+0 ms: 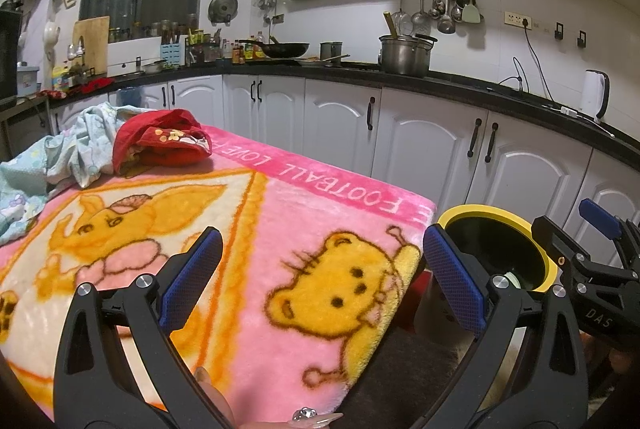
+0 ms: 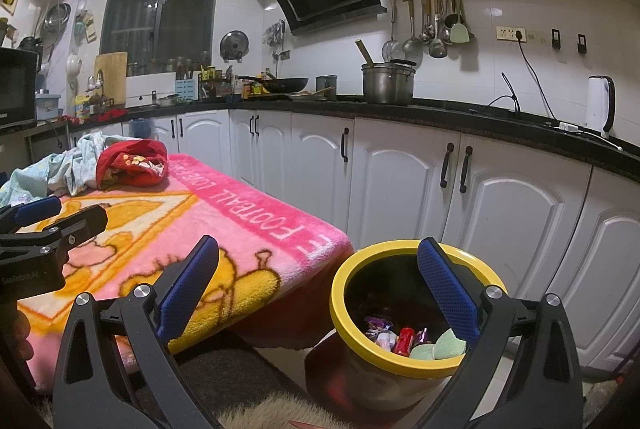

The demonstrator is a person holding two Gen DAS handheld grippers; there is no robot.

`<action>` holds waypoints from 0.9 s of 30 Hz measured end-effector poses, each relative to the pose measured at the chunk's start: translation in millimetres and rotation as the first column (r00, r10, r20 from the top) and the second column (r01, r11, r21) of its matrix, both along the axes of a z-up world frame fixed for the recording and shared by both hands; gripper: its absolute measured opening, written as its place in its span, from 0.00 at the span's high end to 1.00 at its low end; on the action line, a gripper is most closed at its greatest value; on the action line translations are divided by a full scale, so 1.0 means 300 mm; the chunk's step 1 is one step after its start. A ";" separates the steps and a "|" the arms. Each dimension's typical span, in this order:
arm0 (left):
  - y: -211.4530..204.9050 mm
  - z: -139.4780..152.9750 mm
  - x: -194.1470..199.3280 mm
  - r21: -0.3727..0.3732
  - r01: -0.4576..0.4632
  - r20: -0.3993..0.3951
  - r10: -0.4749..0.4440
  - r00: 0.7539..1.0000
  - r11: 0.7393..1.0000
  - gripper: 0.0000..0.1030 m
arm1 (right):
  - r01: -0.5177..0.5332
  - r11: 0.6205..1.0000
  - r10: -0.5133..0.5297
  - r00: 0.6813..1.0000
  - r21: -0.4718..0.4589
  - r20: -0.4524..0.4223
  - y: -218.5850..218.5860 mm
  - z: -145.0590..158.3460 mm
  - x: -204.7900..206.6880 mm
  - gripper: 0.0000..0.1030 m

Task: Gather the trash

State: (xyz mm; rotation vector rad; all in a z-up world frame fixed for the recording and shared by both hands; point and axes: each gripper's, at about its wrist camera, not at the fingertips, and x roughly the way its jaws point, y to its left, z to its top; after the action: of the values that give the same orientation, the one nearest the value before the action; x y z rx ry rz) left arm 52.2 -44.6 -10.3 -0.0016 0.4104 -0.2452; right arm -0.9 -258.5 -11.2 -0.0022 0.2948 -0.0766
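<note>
Right claw gapes, its finger hiding part of the bin.

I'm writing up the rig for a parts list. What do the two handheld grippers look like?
Both match: the left gripper and right gripper have black angular frames with triangular cut-outs, silver round bolts at the pivots, and flat blue textured pads. White lettering marks the bodies: "DAS" on the right one, partly legible "GenRobot.AI" on the left. A decorated, gem-set fingernail shows below.

White cabinets under a black countertop; dark window behind.
</note>
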 end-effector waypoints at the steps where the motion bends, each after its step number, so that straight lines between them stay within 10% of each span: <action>1: 0.002 0.001 0.003 0.000 0.000 0.000 0.000 1.000 1.000 0.10 | 0.000 1.000 0.000 1.000 0.000 0.001 0.000 -0.001 0.000 0.06; 27: 0.030 -0.001 -0.005 0.034 -0.027 0.019 0.026 0.999 0.999 0.10 | -0.013 1.000 0.014 1.000 0.014 -0.015 0.018 -0.012 -0.013 0.06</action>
State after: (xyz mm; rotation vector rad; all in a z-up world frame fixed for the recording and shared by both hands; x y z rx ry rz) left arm 50.7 -35.7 -10.4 0.0290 0.3959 -0.2116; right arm -4.7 -253.2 -14.8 0.0087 0.3101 -0.0612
